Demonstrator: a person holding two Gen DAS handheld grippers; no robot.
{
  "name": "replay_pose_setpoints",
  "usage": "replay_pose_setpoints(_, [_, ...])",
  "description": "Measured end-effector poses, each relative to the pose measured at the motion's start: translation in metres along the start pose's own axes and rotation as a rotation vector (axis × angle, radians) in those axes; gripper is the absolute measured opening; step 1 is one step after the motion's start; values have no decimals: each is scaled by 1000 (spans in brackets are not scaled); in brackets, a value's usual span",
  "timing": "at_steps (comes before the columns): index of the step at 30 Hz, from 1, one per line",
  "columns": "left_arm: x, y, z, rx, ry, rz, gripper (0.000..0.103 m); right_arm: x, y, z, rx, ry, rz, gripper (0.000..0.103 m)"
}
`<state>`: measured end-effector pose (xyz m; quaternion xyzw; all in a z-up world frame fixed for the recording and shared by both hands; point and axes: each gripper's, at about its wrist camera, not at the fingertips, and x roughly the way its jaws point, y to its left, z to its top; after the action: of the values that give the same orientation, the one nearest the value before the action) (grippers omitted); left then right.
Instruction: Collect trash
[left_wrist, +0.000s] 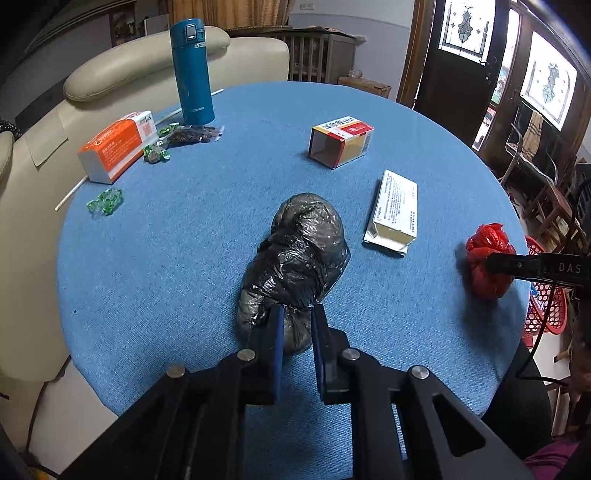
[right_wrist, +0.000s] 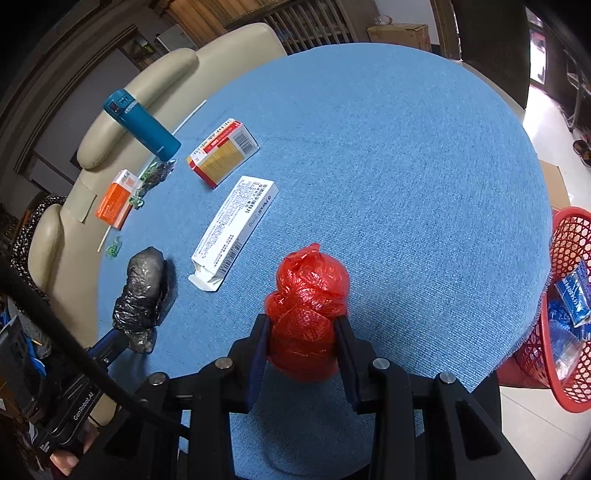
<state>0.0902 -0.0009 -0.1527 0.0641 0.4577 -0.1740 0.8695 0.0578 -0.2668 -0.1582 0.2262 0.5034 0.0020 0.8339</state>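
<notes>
Both wrist cameras look steeply down, close over the shared blue round table (left_wrist: 166, 258), from neighbouring sides.

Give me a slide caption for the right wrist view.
Right claw grips a red plastic bag bundle on the blue round table, red basket waiting at the edge.

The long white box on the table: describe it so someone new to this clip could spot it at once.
Start at the round blue table. Between the black bag bundle held by the left gripper and the red bag bundle lies the long white box. It is flat, slim, covered in small print, one end open, unlike the squat yellow-and-red carton beyond it.
</notes>
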Motion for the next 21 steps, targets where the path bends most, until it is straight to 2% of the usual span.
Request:
replay_pose_setpoints(1, [0,0,0,-2,0,-1,22,0,0,0,1,0,1,38])
replay_pose_setpoints(3, [-1,0,0,-4,-4,1,36,0,0,0,3,-1,2,38])
replay_pose_setpoints(5, [-2,-1,1,-3,-10,4,40,0,-1,-1,3,-1,3,38])
replay_pose_setpoints(21, [-9,-10,16,33,-34,0,40,-4,2,-4,-11,2,15,38])
